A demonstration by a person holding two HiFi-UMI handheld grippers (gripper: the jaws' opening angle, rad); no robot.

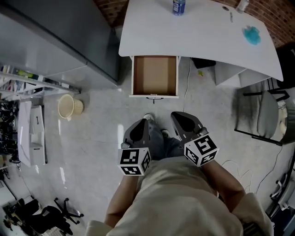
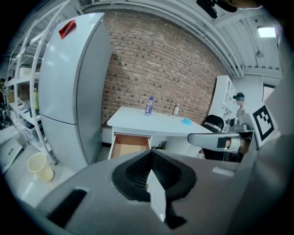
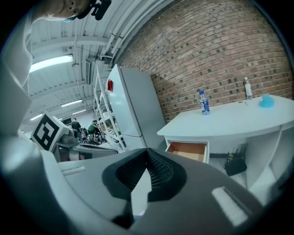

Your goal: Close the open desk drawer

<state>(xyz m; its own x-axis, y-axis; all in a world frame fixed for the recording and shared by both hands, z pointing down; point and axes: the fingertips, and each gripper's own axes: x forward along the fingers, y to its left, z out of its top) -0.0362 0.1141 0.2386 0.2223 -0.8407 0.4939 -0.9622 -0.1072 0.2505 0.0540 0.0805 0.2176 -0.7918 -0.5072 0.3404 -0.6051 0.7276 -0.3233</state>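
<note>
The desk drawer (image 1: 154, 75) stands pulled out from under the white desk (image 1: 152, 32), empty, with a brown bottom and a white front with a small handle (image 1: 155, 97). It also shows in the left gripper view as the drawer (image 2: 129, 145) and in the right gripper view as the drawer (image 3: 189, 150). My left gripper (image 1: 138, 131) and right gripper (image 1: 183, 123) are held side by side in front of the body, well short of the drawer. Both are shut with nothing between the jaws, left gripper (image 2: 150, 176), right gripper (image 3: 146, 172).
A grey fridge (image 1: 69, 37) stands left of the desk, with a cream waste bin (image 1: 69, 107) on the floor. A blue bottle (image 1: 178, 6) and a blue cloth (image 1: 252, 35) lie on the desk. A black chair (image 1: 262, 113) is at the right. A cable (image 1: 186, 90) hangs beside the drawer.
</note>
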